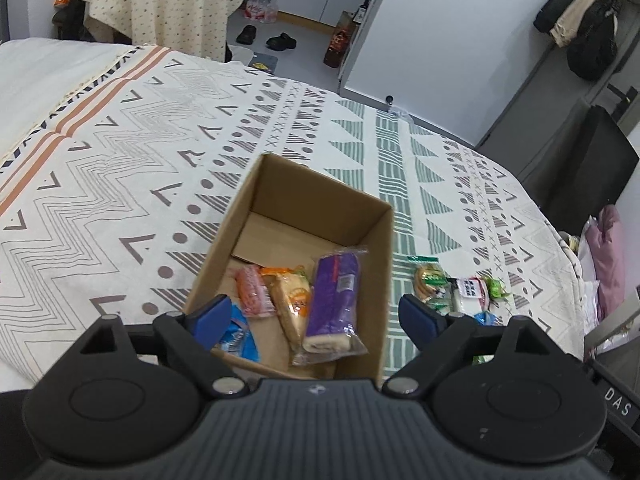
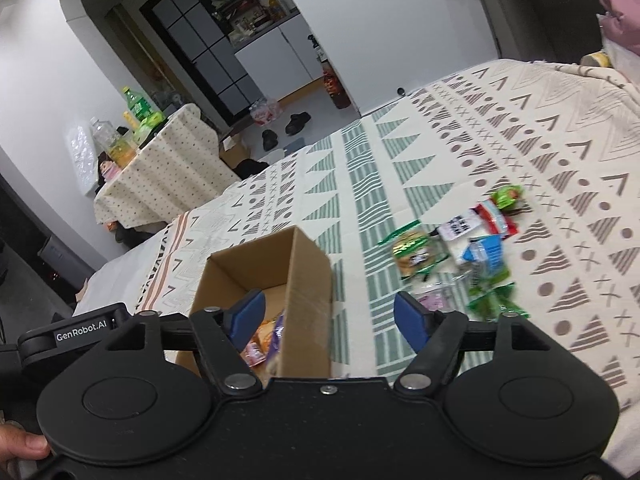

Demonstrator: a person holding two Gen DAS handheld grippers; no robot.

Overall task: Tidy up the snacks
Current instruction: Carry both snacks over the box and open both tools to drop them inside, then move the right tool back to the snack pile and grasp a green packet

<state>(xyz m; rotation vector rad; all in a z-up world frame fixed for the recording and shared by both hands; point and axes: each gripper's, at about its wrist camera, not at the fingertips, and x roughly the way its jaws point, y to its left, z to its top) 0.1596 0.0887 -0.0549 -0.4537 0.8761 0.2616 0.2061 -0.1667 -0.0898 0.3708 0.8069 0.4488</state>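
An open cardboard box [image 1: 372, 264] [image 2: 308, 268] stands on the patterned bedspread. Inside lie a purple-wrapped roll [image 1: 334, 304], a yellow bread packet [image 1: 294, 300], a pink packet [image 1: 252, 290] and a blue packet [image 1: 240, 338]. My left gripper [image 1: 316, 316] hovers open over the box's near side, holding nothing. To the right of the box sits a pile of loose snacks: a green biscuit pack [image 1: 430, 280] [image 2: 414, 252], a white-and-red packet [image 1: 472, 290] [image 2: 476, 220], a blue packet [image 2: 486, 254] and green wrappers [image 2: 492, 300]. My right gripper [image 2: 328, 316] hangs open above the box's right wall, empty.
The bedspread [image 1: 120, 184] stretches wide to the left and beyond the box. A table under a dotted cloth [image 2: 168, 168] carries bottles past the bed. Shoes [image 1: 282, 42] lie on the floor. Pink bedding [image 1: 608, 256] and a dark chair [image 1: 588, 164] are at the right.
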